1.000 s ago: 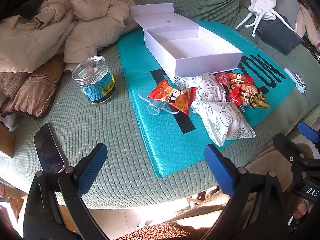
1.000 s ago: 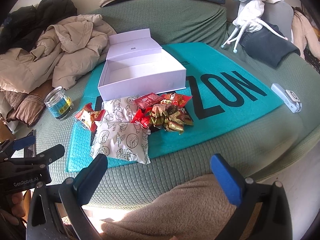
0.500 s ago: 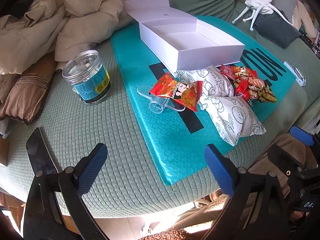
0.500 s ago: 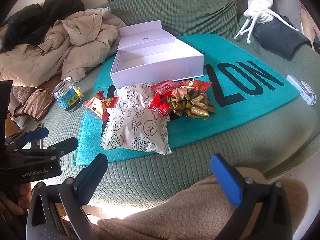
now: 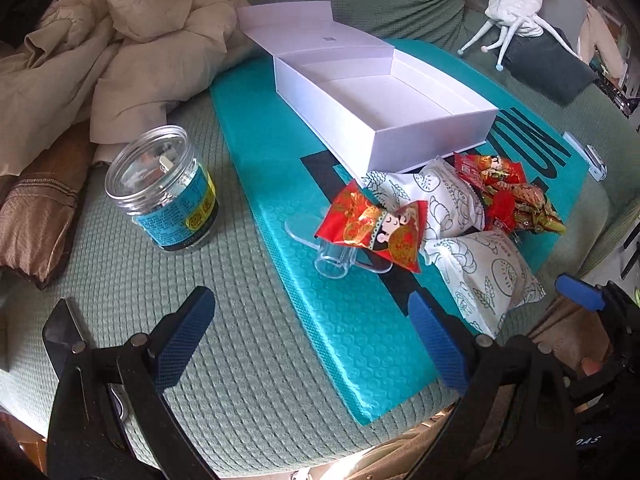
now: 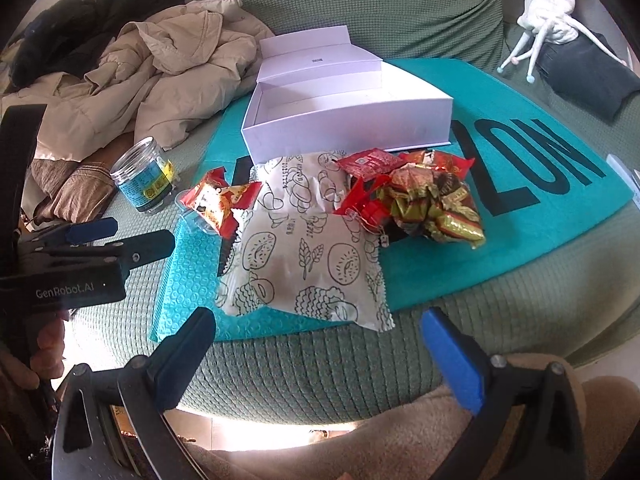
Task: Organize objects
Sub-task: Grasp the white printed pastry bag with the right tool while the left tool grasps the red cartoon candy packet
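Note:
An open white box sits empty on a teal mat. In front of it lie white printed snack bags, a red snack packet on a clear plastic scoop, and a pile of red and gold candies. A clear jar stands left of the mat. My left gripper is open and empty, short of the packet. My right gripper is open and empty, before the white bags.
A beige jacket is heaped at the back left. A black phone lies at the near left edge. A white plush toy on dark cloth lies at the back right. A small white device lies right of the mat.
Both grippers have moved forward toward the snacks, which now look larger and nearer. Nothing on the mat has moved; both grippers stay open.

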{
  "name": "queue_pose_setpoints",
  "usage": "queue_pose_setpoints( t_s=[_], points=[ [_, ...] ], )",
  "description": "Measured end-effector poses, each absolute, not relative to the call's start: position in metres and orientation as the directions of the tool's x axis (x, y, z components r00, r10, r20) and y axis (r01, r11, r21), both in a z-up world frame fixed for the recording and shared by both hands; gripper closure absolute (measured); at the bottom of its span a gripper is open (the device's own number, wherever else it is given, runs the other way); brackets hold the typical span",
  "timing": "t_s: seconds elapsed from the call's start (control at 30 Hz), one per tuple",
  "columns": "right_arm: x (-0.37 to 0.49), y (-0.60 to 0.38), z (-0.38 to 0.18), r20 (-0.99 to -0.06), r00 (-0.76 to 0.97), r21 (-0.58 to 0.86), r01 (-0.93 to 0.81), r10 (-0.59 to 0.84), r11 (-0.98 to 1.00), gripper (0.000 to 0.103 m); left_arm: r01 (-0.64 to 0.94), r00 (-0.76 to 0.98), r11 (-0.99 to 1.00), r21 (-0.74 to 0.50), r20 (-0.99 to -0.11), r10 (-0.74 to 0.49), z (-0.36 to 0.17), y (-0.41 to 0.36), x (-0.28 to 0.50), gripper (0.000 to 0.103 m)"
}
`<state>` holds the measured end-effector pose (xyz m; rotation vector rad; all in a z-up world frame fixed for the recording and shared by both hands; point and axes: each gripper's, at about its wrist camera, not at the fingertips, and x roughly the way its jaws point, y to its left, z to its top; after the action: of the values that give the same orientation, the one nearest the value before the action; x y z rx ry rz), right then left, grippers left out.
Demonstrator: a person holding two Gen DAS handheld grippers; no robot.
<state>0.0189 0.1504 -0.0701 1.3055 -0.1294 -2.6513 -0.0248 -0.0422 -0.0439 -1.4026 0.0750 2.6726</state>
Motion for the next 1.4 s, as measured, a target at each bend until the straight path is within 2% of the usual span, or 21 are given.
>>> queue_pose_setpoints(
  t_s=[0.67,1.17,1.4],
  points=[
    [-0.025,0.148,-0.087,-0.786,-0.570,0.202,0.133,-0.242,-0.970,0.000,-0.319,-0.571,-0.948,-0.006,-0.797,0.198,-0.049,-0.015,-0.056,0.005],
    [-0.030,0.149,-0.095,-0.791,-0.556,0.212,0.139,-0.253,-0.967,0.000,-0.391,-0.533,-0.920,-0.031,-0.807,0.254,-0.063,-0.007,-0.074,0.005],
    [-0.029,0.143,-0.096,-0.795,-0.556,0.188,0.150,-0.240,-0.971,0.001,-0.419,-0.546,-0.908,-0.015,-0.795,0.265,-0.059,-0.007,-0.071,0.012]
  ],
)
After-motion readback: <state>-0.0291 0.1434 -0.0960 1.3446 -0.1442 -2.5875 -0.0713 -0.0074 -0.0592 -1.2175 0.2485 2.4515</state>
